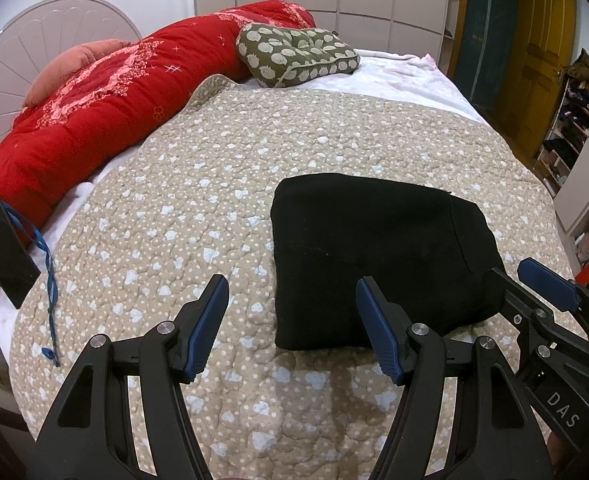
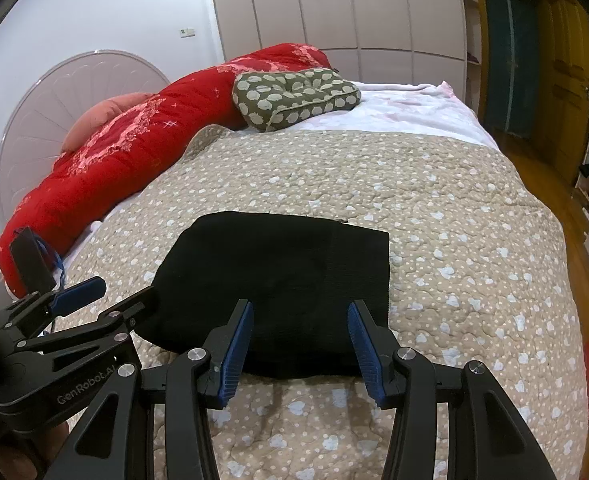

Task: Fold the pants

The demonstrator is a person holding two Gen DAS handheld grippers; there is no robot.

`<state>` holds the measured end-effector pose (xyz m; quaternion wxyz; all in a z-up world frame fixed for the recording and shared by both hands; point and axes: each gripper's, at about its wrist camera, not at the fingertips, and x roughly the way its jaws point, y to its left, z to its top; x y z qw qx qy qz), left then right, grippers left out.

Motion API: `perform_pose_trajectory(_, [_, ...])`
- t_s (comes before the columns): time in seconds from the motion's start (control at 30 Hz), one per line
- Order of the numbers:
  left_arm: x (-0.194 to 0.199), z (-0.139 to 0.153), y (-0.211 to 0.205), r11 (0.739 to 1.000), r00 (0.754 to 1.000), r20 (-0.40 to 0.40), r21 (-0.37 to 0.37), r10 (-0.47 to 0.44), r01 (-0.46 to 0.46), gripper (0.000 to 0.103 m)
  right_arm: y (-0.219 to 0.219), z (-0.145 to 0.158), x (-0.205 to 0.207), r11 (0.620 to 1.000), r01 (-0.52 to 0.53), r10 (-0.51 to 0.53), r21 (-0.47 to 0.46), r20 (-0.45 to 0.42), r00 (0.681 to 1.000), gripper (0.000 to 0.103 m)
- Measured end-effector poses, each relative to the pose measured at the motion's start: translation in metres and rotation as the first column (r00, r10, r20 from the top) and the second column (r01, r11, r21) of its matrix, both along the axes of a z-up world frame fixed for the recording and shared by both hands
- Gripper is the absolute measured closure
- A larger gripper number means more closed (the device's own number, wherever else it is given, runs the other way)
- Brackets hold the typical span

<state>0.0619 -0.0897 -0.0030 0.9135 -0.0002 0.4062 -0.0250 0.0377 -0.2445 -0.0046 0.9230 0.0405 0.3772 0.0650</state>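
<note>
Left wrist view
Pants: black pants (image 1: 378, 256) lie in a folded block on the bed's beige quilt (image 1: 214, 184).
Left gripper (image 1: 292, 320): jaws wide apart, empty, at the near-left corner of the pants.
Right gripper (image 1: 522, 276): at the pants' right edge; jaws apart.

Right wrist view
Right gripper (image 2: 300, 338): jaws apart, nothing between them, over the pants' (image 2: 278, 280) near edge.
Left gripper (image 2: 114, 290): just left of the pants.
Cushion: green cushion (image 2: 294, 98) well behind the pants.

red quilt (image 1: 74, 120) | green cushion (image 1: 298, 54) | beige bedspread (image 1: 214, 200) | black card, blue lanyard (image 1: 4, 240)
</note>
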Motion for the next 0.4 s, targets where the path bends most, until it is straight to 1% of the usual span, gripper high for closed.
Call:
perform_pose_trajectory(0.3, [-0.0036,0.0017,-0.0026,1.000,1.000,0.014,0.009,-0.002,0.002,0.037,-0.0012,0.0007,-0.0018,1.000,0.005,-0.005,0.003,0.004,1.000,0.056])
perform_pose_trajectory(0.4, [-0.0047,0.0017,-0.0035,1.000,1.000,0.007,0.001,-0.013,0.013,0.037,-0.0059,0.0012,-0.0040,1.000,0.009,-0.009,0.004,0.007,1.000,0.056])
